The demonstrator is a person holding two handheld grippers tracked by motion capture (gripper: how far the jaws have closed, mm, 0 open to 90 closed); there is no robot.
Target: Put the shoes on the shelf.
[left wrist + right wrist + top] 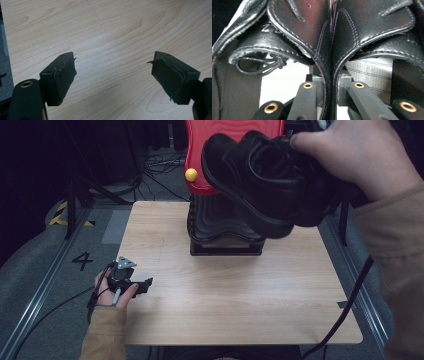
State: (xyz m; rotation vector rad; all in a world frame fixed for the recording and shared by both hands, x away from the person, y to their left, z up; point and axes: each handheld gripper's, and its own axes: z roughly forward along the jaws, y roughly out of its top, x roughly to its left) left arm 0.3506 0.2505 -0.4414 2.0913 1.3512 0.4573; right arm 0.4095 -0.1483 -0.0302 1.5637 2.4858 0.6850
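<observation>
Right gripper view — two black shoes (329,45) pinched together inside the right claw (331,87).

From where I sit, the bench (240,310) is open across its near half and right side, so I can pass a tool freely there. At the far middle the black and red stand (225,227) blocks the way. The black shoes (265,175) hang above it, crowding the far right. My left tool (131,284) occupies the near left edge.

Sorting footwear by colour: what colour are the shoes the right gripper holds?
Black leather shoes, clearest in the high view.
</observation>
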